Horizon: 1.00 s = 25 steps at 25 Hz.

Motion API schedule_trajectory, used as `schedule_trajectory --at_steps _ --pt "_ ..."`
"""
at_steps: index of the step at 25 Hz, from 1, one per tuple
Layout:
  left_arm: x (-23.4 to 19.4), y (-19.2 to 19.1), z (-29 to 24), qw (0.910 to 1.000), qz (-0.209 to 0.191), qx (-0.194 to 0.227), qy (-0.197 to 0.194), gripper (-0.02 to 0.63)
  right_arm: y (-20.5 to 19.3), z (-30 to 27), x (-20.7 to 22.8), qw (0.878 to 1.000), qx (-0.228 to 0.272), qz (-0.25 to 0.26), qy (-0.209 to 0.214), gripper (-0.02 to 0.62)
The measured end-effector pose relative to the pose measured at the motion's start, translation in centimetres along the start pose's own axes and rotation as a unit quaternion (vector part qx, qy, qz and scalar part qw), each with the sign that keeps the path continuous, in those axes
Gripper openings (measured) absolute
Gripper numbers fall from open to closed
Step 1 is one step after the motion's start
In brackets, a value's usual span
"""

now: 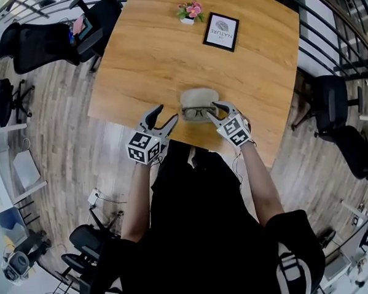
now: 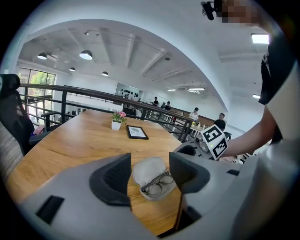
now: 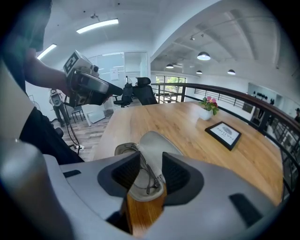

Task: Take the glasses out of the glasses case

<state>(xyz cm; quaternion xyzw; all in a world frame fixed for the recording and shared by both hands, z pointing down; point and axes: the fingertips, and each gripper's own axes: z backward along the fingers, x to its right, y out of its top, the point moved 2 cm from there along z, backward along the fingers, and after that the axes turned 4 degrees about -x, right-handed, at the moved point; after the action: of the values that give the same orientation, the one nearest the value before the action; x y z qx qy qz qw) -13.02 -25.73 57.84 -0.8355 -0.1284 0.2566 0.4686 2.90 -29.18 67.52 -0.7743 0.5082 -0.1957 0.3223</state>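
Note:
An open grey glasses case (image 1: 198, 98) lies near the wooden table's front edge, with dark-rimmed glasses (image 1: 197, 112) in its lower half. My right gripper (image 1: 215, 112) is at the case's right end. In the right gripper view its jaws (image 3: 150, 173) stand open around the case's near rim (image 3: 154, 140) and the glasses (image 3: 147, 179), and the pads show no press on them. My left gripper (image 1: 164, 116) hovers open just left of the case. Its jaws (image 2: 150, 174) are empty, with the case (image 2: 149, 169) and the glasses (image 2: 158, 183) showing in the gap ahead.
A black picture frame (image 1: 221, 31) and a small flower pot (image 1: 190, 12) stand at the table's far side. The table edge (image 1: 171, 136) runs right under both grippers. Office chairs (image 1: 37, 40) stand at the left, and more chairs and a railing (image 1: 336, 55) at the right.

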Motion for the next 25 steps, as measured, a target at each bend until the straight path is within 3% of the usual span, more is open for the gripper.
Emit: schedule_trajectory --at_steps 18,25 --pt "-3.9 -1.6 -1.6 0.9989 0.028 -0.038 -0.005 0.256 -1.8 -6.2 -1.5 0.994 -0.074 0.043 0.065 0.113" --pt "-5.1 -1.8 -1.5 0.9986 0.039 -0.035 -0.004 0.256 -2.0 -8.0 -2.7 0.984 -0.109 0.105 0.094 0.083"
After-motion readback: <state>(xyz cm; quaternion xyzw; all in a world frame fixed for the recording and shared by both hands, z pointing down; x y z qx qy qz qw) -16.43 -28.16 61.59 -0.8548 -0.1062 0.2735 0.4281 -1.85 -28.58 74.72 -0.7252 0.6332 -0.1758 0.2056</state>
